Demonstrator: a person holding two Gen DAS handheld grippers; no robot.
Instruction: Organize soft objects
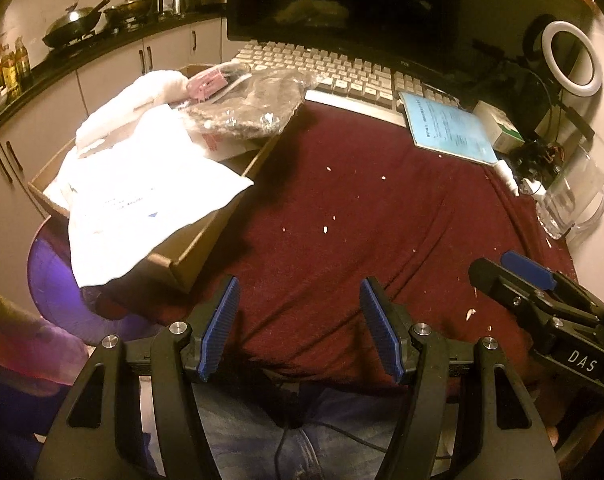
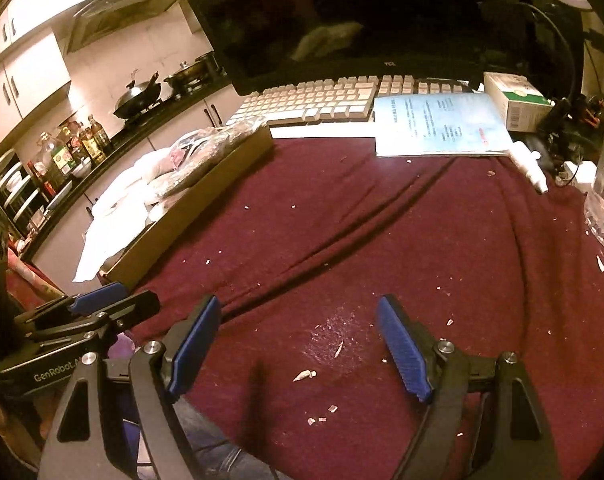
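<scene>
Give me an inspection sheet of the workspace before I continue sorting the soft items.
Surface: maroon cloth covers the desk, wrinkled, dotted with pale crumbs.
Job's things: cardboard box at the left edge holds a white mailer bag, a white towel and a clear bag of dark fabric.
Clutter: blue booklet, small carton, white tube, clear jug.
Grippers: left gripper and right gripper open, empty, over the near cloth.
Cables: dark cable across the lap; tangle by the ring light.
Surroundings: keyboard, dark monitor, kitchen counter with woks.
</scene>
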